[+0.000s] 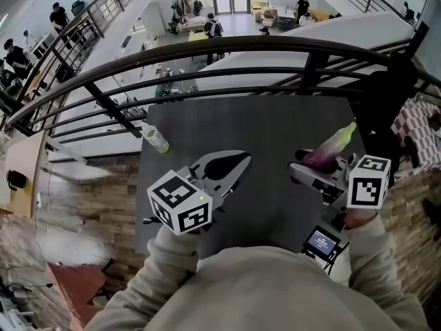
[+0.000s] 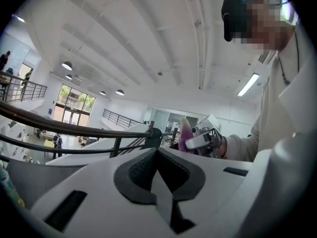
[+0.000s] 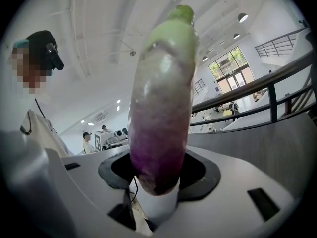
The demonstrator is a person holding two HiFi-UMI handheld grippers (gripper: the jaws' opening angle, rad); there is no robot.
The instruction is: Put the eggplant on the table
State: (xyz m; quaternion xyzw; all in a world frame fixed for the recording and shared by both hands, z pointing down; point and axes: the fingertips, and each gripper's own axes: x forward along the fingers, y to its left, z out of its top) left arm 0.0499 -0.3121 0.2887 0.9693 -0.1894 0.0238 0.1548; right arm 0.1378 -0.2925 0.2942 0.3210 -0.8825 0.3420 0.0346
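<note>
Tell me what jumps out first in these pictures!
The purple eggplant with its pale green tip grabs the eye first, clamped in the right gripper above the right side of the dark table. Next is the left gripper, shut and empty, over the table's middle. A small bottle sits near the table's far left corner.

Ahead on your left you had a plastic bottle (image 1: 154,138) near the curved black railing (image 1: 207,47), and a small lit screen (image 1: 322,242) low on your right.
</note>
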